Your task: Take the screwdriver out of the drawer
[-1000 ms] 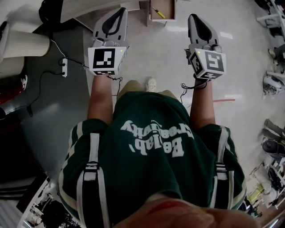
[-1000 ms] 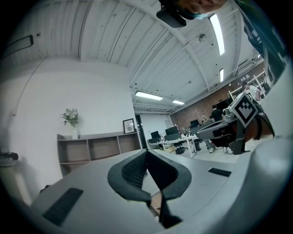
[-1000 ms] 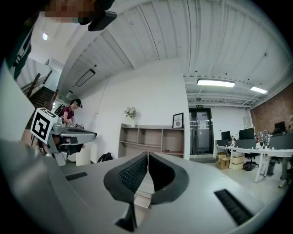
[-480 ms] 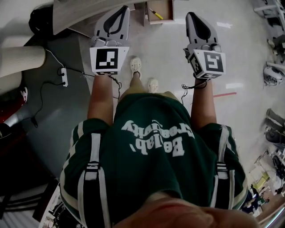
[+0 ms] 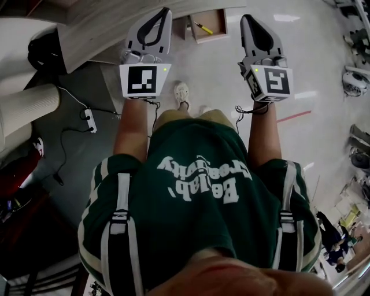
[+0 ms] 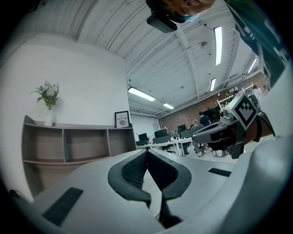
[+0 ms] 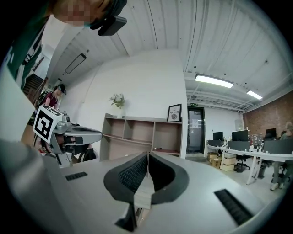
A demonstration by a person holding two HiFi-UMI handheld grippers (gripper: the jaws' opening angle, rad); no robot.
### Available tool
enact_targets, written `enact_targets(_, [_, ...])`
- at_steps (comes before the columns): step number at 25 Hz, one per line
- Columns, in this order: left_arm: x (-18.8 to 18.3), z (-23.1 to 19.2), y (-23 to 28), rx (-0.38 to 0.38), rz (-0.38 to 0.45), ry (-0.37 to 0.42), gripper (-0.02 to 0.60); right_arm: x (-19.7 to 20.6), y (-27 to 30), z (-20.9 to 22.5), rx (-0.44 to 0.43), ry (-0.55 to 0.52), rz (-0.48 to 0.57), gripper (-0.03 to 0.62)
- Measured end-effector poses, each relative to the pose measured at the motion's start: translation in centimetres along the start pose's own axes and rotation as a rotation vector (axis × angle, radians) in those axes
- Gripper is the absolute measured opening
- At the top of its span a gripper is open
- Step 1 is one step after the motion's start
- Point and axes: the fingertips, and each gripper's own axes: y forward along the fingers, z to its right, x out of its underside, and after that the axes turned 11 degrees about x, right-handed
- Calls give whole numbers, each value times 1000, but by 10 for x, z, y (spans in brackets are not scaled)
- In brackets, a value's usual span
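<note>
A small wooden drawer [image 5: 220,23] stands pulled out at the top of the head view, beneath a pale desk edge. A screwdriver [image 5: 203,27] with a yellow handle lies inside it, slanted. Both grippers are held out level in front of the person, short of the drawer. My left gripper [image 5: 166,11] is left of the drawer and my right gripper [image 5: 245,19] is right of it. In the left gripper view the pads [image 6: 137,167] meet at the tip with nothing between them. The right gripper view shows the same, its pads [image 7: 139,171] closed and empty.
A pale desk [image 5: 110,29] runs across the top left. A power strip [image 5: 88,118] with cables lies on the grey floor at left. The person's shoe [image 5: 182,92] is between the arms. A wooden wall shelf [image 7: 142,135] stands ahead, with office desks [image 7: 256,153] at right.
The person has walked forward: the drawer and desk edge have come lower and nearer in the head view. Both grippers stay shut and held out in front.
</note>
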Motion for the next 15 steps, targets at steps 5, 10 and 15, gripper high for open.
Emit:
enact_targets(5, [24,-19,23,35,-10,6,17,16,26,1,27,4,-30,34])
enact_targets(10, [51,-24,47,61,-18,-13,17,37,52,9,35,18,-28,34])
enact_targets(15, [85,-20,66,79,-42,-17,17,78,71,16,21,40,-66,34])
